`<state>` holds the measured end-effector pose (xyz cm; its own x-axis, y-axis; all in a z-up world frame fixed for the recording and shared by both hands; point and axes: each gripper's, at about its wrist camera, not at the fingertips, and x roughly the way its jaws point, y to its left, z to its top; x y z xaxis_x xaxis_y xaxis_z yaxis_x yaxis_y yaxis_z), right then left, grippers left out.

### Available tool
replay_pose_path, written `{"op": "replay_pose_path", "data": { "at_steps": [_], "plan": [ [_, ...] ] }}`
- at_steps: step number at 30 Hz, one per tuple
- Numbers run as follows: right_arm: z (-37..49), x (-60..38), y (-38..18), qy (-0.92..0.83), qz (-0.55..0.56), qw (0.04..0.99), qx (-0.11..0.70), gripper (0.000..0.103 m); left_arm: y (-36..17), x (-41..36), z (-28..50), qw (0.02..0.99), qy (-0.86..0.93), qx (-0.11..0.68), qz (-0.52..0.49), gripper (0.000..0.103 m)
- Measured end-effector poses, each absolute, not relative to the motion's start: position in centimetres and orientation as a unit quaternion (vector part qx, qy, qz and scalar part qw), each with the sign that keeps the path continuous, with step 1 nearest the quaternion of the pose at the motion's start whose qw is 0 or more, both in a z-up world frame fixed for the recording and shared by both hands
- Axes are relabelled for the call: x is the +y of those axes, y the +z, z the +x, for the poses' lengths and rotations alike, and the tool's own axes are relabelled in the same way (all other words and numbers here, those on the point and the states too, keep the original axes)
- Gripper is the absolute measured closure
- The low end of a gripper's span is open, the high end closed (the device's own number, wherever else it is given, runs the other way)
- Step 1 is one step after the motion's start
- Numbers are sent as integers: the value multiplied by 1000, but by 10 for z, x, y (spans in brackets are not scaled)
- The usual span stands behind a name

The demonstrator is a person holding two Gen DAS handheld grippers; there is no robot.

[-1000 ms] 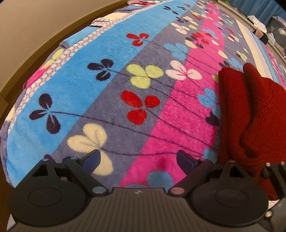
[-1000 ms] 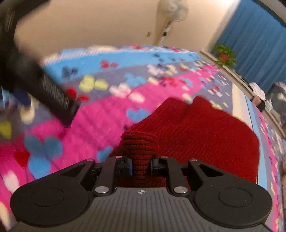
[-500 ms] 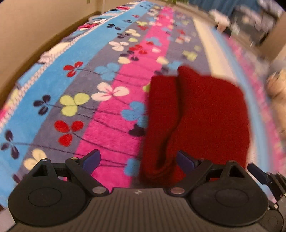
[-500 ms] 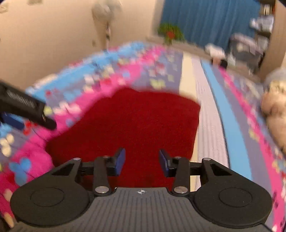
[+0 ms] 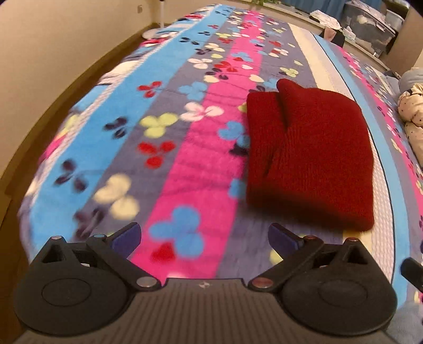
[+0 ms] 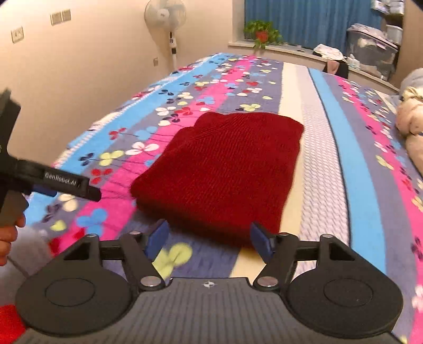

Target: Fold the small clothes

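Note:
A dark red knitted garment [image 5: 309,156] lies folded into a thick rectangle on the flowered striped blanket [image 5: 185,148]; it also shows in the right wrist view [image 6: 224,169]. My left gripper [image 5: 205,238] is open and empty, held back from the garment's near left corner. My right gripper [image 6: 210,238] is open and empty, just short of the garment's near edge. The left gripper's body [image 6: 47,180] shows at the left of the right wrist view, held in a hand.
The bed's left edge drops to a beige wall [image 5: 53,53]. A standing fan [image 6: 165,16], a potted plant [image 6: 261,30] on the sill and storage boxes [image 6: 372,42] stand at the far end. A cream bundle [image 6: 409,124] lies at the right.
My right gripper let go of the red garment and opened wide. Both grippers pulled back toward me, so the whole folded garment now shows lying flat.

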<state>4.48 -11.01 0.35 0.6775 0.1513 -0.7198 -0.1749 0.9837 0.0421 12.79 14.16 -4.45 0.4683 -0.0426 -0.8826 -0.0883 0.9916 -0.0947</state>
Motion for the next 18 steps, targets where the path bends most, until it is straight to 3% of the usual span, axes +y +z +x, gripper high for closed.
{"op": "replay_pose_path", "data": {
  "at_steps": [7, 18],
  "plan": [
    [-26, -109, 23, 78, -33, 929, 360, 25, -8, 144, 49, 876, -2, 477, -75, 1],
    [-53, -112, 38, 74, -21, 940, 333, 24, 13, 134, 23, 884, -7, 462, -69, 1]
  ]
}}
